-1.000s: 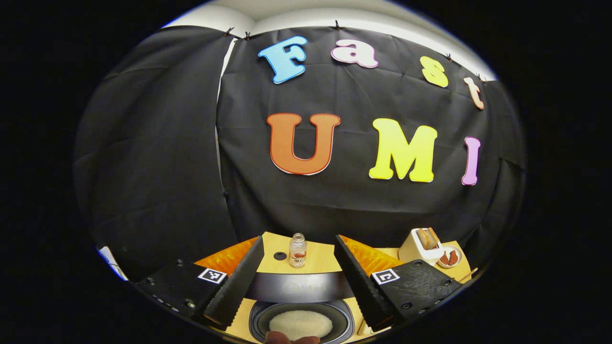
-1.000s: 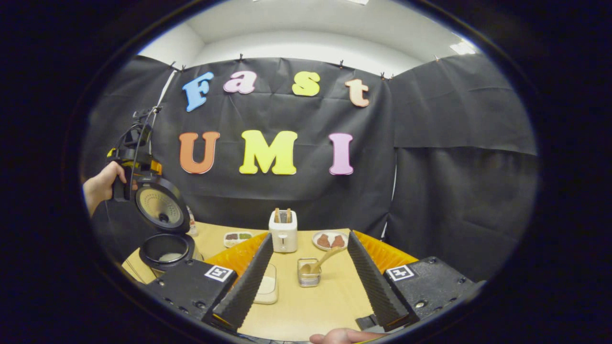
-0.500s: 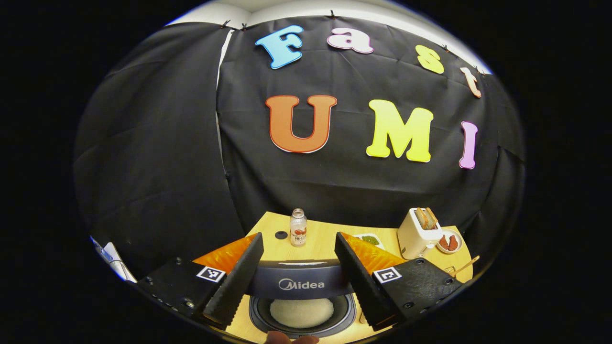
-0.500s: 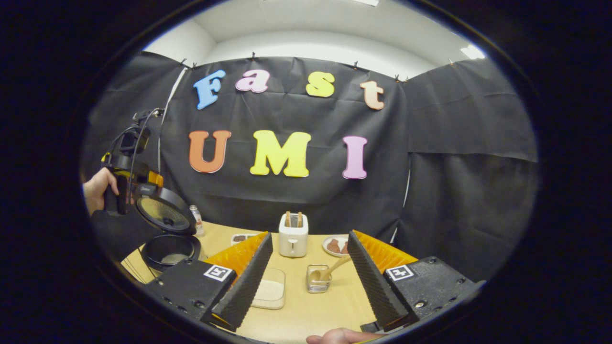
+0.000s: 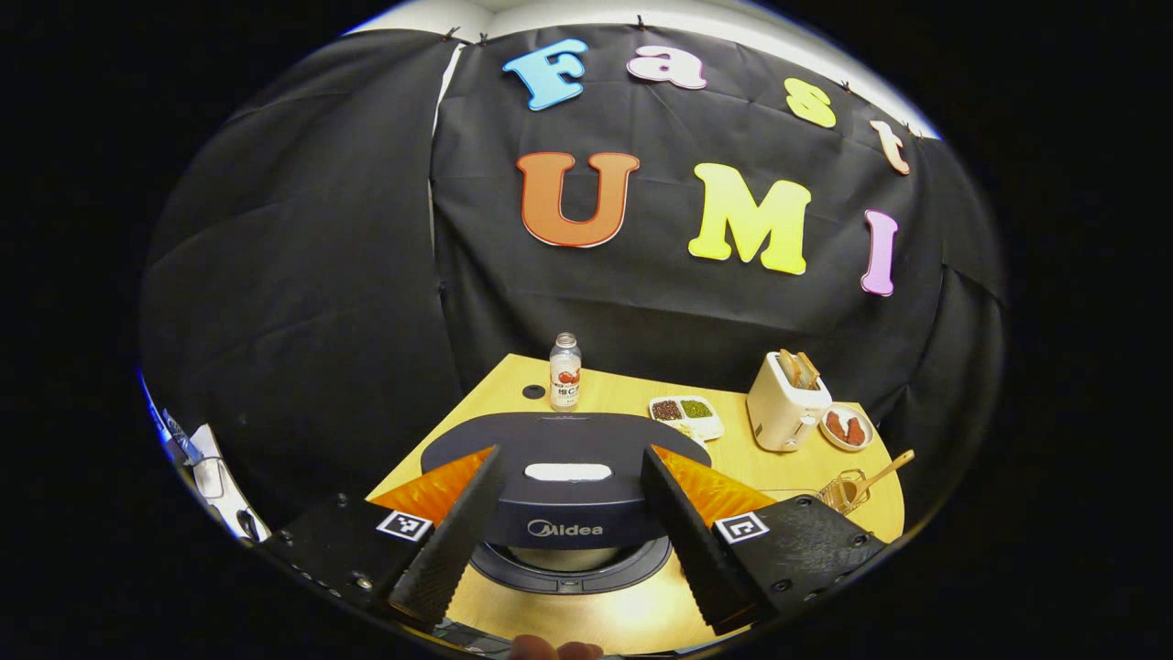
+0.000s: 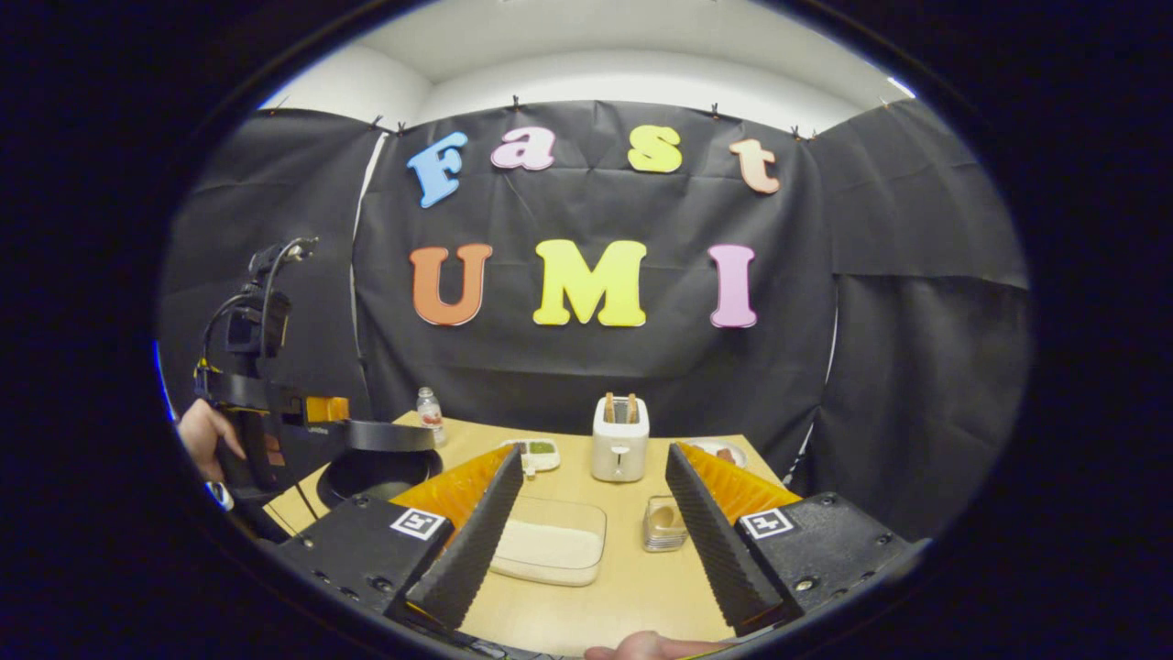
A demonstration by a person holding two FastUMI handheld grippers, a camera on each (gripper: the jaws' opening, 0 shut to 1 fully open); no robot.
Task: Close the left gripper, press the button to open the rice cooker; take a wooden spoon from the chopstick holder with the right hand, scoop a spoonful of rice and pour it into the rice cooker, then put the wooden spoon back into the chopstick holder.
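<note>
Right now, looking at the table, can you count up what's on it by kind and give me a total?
Rice cooker: 1
Bottle: 1
Toaster: 1
Divided dish of beans: 1
Small plate of food: 1
Chopstick holder: 1
Wooden spoon: 1
Clear rice container: 1
Total: 8
</note>
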